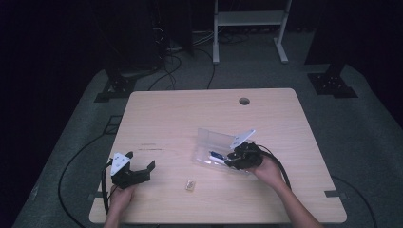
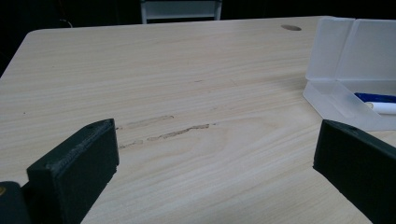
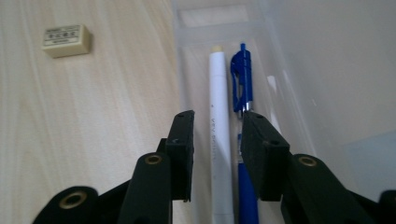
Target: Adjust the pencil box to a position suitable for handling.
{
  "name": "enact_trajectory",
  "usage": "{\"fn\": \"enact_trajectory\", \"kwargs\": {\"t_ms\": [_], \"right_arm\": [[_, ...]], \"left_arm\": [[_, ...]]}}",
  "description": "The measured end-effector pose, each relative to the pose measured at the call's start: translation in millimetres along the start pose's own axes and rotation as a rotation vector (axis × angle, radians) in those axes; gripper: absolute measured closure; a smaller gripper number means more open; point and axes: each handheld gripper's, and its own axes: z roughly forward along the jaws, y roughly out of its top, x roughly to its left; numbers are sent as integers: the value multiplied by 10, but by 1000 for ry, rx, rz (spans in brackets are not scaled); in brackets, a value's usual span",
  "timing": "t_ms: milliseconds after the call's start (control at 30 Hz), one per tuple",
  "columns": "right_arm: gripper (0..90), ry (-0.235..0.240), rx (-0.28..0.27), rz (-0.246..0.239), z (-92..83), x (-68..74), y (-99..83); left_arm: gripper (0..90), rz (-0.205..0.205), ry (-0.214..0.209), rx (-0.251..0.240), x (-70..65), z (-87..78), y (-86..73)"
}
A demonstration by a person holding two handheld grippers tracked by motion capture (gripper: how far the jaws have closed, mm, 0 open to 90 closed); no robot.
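A clear plastic pencil case (image 1: 212,139) lies open right of the table's middle, its lid tipped back. In its tray (image 3: 212,29) a white pen (image 3: 219,84) and a blue pen (image 3: 243,74) lie side by side. My right gripper (image 3: 217,116) reaches into the tray, and its jaws stand a little apart on either side of the white pen without pressing on it. In the high view the right gripper (image 1: 228,161) sits at the case's near right end. My left gripper (image 1: 141,160) rests at the front left, open wide and holding nothing, its jaws (image 2: 214,128) facing bare wood.
A small beige eraser (image 1: 190,185) lies on the table (image 1: 180,114) between the two hands, also visible as the eraser (image 3: 65,40) left of the case. The left gripper view has the case (image 2: 336,100) at its right edge. A cable hole (image 1: 244,101) sits near the far edge.
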Motion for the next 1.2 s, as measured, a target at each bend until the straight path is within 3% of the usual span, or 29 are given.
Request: {"fn": "enact_trajectory", "kwargs": {"t_ms": [467, 833, 1200], "right_arm": [[537, 55, -19, -48, -26, 312, 95], [497, 120, -24, -76, 61, 512, 207], [470, 150, -29, -89, 171, 638, 280]], "left_arm": [[0, 1, 1, 1, 0, 0, 0], [0, -1, 1, 0, 1, 0, 0], [0, 1, 0, 1, -1, -2, 0]]}}
